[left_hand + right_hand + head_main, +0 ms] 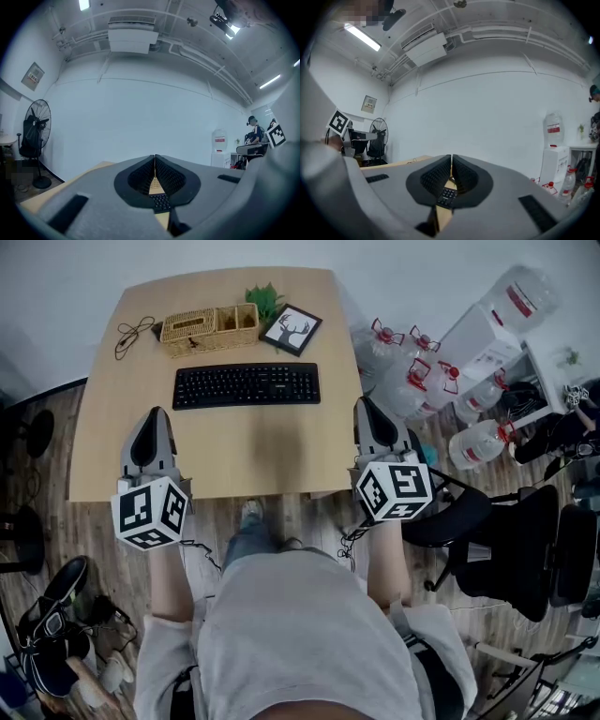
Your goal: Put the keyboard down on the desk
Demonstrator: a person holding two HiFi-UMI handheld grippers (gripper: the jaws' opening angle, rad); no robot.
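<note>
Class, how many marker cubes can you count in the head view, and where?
2. One cube rides on the left gripper, near the desk's left front; the other on the right gripper, right front. None seems hidden.

Desk [262,446]: pale wood, smooth and matt. Keyboard [246,385]: black matt plastic. Basket [208,329]: rough woven wicker. Left gripper [153,414] and right gripper [367,404]: matt grey plastic shells, with pads [139,177] of finely ribbed black. Bottles [478,442]: clear glossy plastic.

Desk [103,427]: one. Keyboard [246,385]: one. Wicker organiser [208,329]: one. Framed picture [291,330]: one. Plant [264,301]: one. Cable [131,334]: one. Grippers: two, left gripper [155,414] and right gripper [365,403]. Water jugs [478,442]: at least five.
</note>
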